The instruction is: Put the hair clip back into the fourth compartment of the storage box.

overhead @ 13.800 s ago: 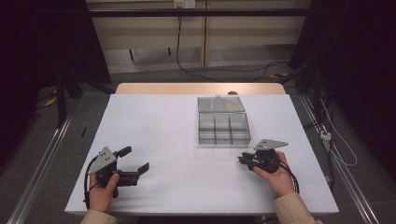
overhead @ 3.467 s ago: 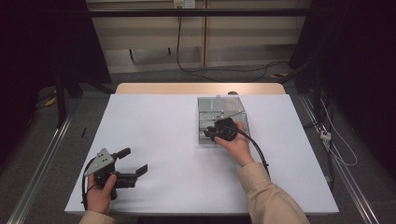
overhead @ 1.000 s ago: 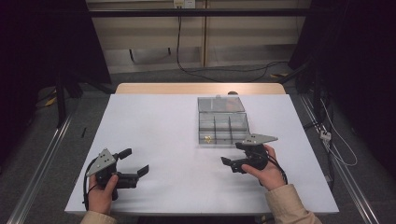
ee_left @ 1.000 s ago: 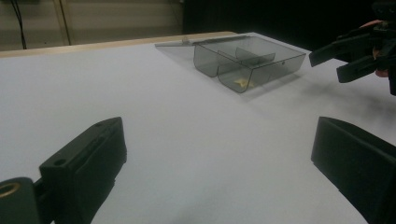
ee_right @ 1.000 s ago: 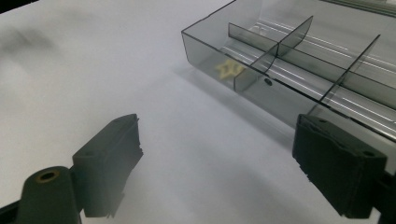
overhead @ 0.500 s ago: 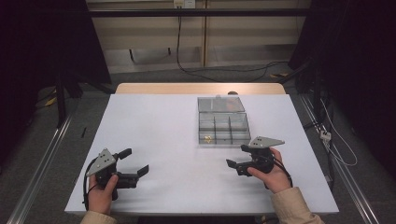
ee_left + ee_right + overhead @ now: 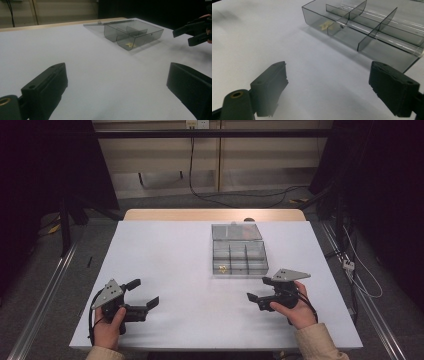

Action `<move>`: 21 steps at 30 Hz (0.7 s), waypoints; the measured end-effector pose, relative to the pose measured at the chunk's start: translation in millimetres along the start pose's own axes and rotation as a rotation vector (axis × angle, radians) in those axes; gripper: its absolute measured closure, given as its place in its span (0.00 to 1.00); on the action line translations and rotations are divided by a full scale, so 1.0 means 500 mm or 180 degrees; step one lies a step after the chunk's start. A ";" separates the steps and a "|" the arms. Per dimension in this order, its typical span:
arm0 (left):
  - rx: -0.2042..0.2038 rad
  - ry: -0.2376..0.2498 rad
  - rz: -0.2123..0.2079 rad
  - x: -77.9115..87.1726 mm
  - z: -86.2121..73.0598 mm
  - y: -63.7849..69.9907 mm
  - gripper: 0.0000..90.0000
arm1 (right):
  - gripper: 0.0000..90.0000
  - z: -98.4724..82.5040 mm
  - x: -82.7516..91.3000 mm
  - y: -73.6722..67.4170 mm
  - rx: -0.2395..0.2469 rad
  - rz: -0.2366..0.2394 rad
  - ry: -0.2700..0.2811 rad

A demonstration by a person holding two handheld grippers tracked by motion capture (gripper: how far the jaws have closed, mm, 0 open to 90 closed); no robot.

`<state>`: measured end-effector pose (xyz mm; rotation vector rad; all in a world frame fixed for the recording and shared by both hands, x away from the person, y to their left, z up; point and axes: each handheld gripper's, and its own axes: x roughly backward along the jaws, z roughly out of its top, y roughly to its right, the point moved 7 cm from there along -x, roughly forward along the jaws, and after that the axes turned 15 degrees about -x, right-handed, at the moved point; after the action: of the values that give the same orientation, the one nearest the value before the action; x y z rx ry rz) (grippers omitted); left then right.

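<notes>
The small yellowish piece [image 7: 223,268] in the clear box's [image 7: 240,270] near-left compartment is too small to identify, and the right picture edge cuts off the box's far end in the right gripper view.

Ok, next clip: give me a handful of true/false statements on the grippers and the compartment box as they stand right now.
1. The right gripper holds nothing, jaws apart. True.
2. The clear compartment box has its lid shut. False: the lid lies open behind it.
3. A small yellowish item lies in the box's near-left compartment in the high view. True.
4. The left gripper grips the box's wall. False: it sits apart from the box near the table's front edge, jaws open and empty.
5. The right gripper is inside a compartment. False: it is in front of the box, above the table.
</notes>
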<state>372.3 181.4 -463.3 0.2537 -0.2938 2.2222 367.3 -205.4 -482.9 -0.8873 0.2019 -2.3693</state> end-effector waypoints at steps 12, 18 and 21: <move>-0.0014 0.0001 -0.0004 0.000 0.001 0.000 0.04 | 0.17 -0.014 0.020 0.017 -0.0013 -0.0032 0.0021; -0.0016 -0.0005 -0.0004 0.000 0.001 0.001 0.04 | 0.17 -0.022 0.030 0.028 -0.0030 -0.0062 0.0022; -0.0016 -0.0006 -0.0004 0.000 0.001 0.001 0.04 | 0.17 -0.025 0.033 0.031 -0.0022 -0.0071 0.0017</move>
<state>372.1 181.1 -463.0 0.2532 -0.3003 2.2199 356.8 -228.2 -488.5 -0.8910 0.2036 -2.3931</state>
